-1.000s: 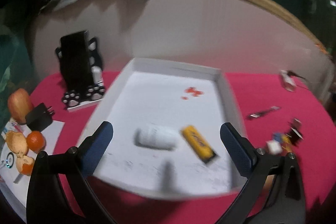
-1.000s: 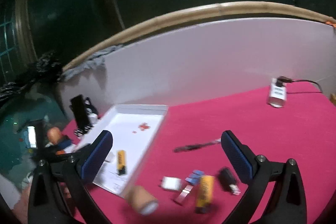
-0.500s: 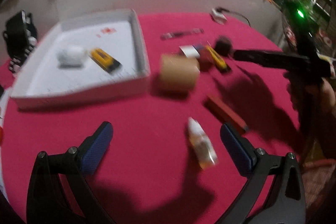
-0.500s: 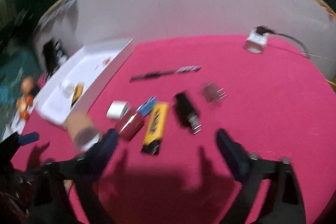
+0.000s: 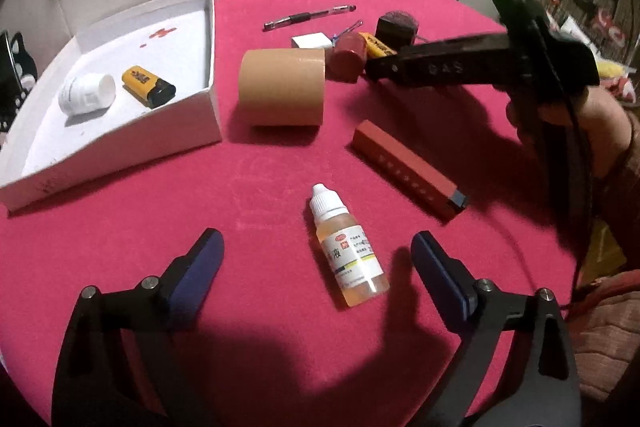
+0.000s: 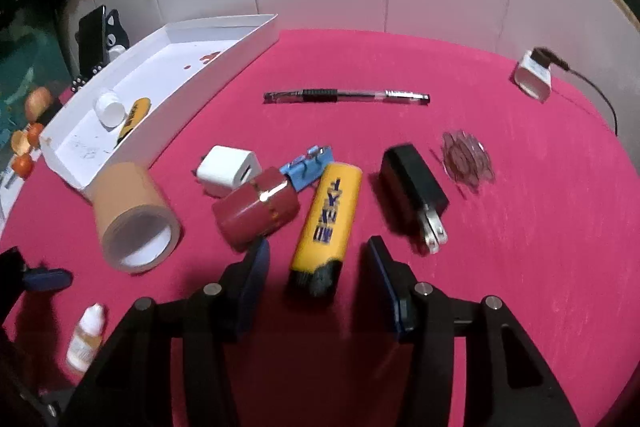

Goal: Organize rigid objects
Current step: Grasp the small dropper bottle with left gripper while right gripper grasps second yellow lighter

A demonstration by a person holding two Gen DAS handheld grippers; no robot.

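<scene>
Worktop (image 6: 480, 75) in red cloth, cluttered. White tray (image 5: 208, 27) sits at its left, already holding a white bottle (image 5: 86, 95) and one yellow battery (image 5: 148, 87). Everything else is loose on the cloth, so most of the sorting looks undone.

Biggest risk: the tape roll (image 5: 282, 93) lies on its side just beside the tray's near corner. Nudge it and it rolls, probably into the tray wall or the pile behind it.

Next, your right tongs (image 6: 316, 267). Jaws are closing, with the dark end of the second yellow battery (image 6: 328, 211) between them, pads not yet pressing. You're catching it at the very end, so it may pivot or squirt out forward once clamped. The red cylinder (image 6: 256, 207) is touching or nearly touching your left pad; it could get pinched in or rolled off. Black plug adapter (image 6: 412, 187) is just beside the right jaw, prongs toward you, easy to snag.

The red bar (image 5: 408, 167) lies between your two hands; a crossing arm could sweep it.

Left tongs (image 5: 316, 259): jaws wide but starting to close, gripping nothing. The dropper bottle (image 5: 348, 247) lies on its side between them, angled, nearer the right pad. Round and smooth, likely to roll or twist if the pads meet it off-centre. Square up first.

Small stuff: white cube charger (image 6: 228, 173), blue clip piece (image 6: 310, 167) packed behind the cylinder, easily scattered. Pen (image 6: 346, 95) well apart, low risk.
</scene>
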